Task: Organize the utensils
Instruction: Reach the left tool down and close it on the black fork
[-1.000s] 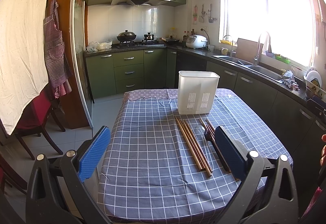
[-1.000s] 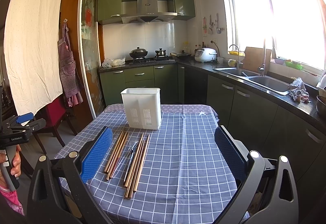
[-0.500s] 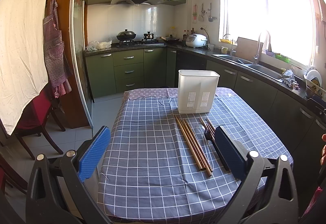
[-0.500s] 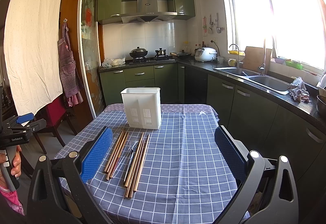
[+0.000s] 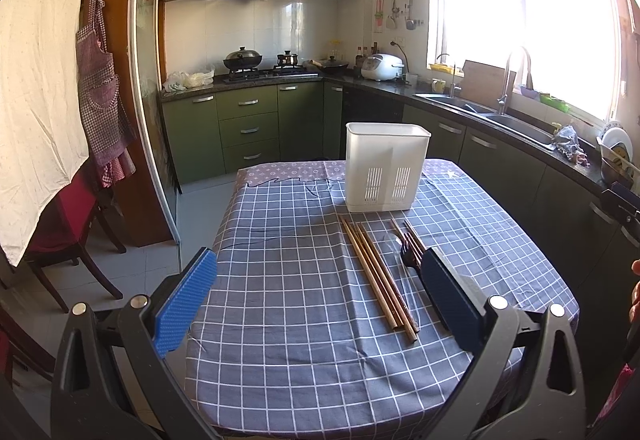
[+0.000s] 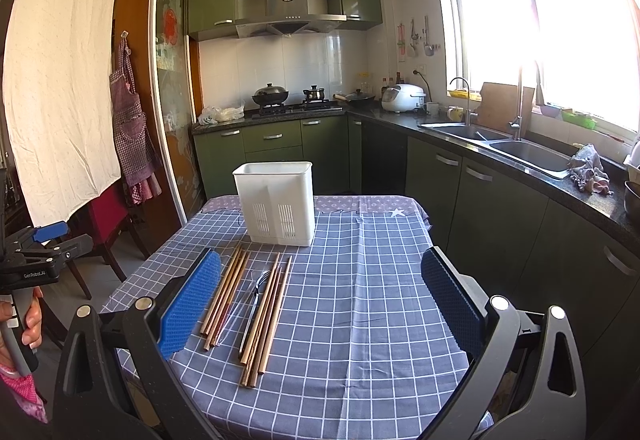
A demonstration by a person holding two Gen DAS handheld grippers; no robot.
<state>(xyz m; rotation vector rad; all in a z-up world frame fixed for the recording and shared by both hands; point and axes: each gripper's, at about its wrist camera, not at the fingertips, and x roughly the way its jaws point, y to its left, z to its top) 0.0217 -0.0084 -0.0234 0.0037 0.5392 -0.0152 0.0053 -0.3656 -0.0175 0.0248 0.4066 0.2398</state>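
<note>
The left gripper (image 5: pixel 318 298) with blue ribbed pads is hanging spread wide and empty above the blue checked tablecloth (image 5: pixel 280 280), and the right gripper (image 6: pixel 320 300) is gaping the same way. Two bundles of brown wooden chopsticks (image 6: pixel 226 294) and a dark fork (image 6: pixel 252 308) are lying between the pads, long axes pointing toward the white slotted plastic utensil holder (image 6: pixel 276 202) standing beyond. The left handle is reading "GenRobot.AI".

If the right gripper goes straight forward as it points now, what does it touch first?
Probably the checked tablecloth: the open right gripper points at bare cloth right of the chopsticks. The white utensil holder stands further left; depth is uncertain.
</note>
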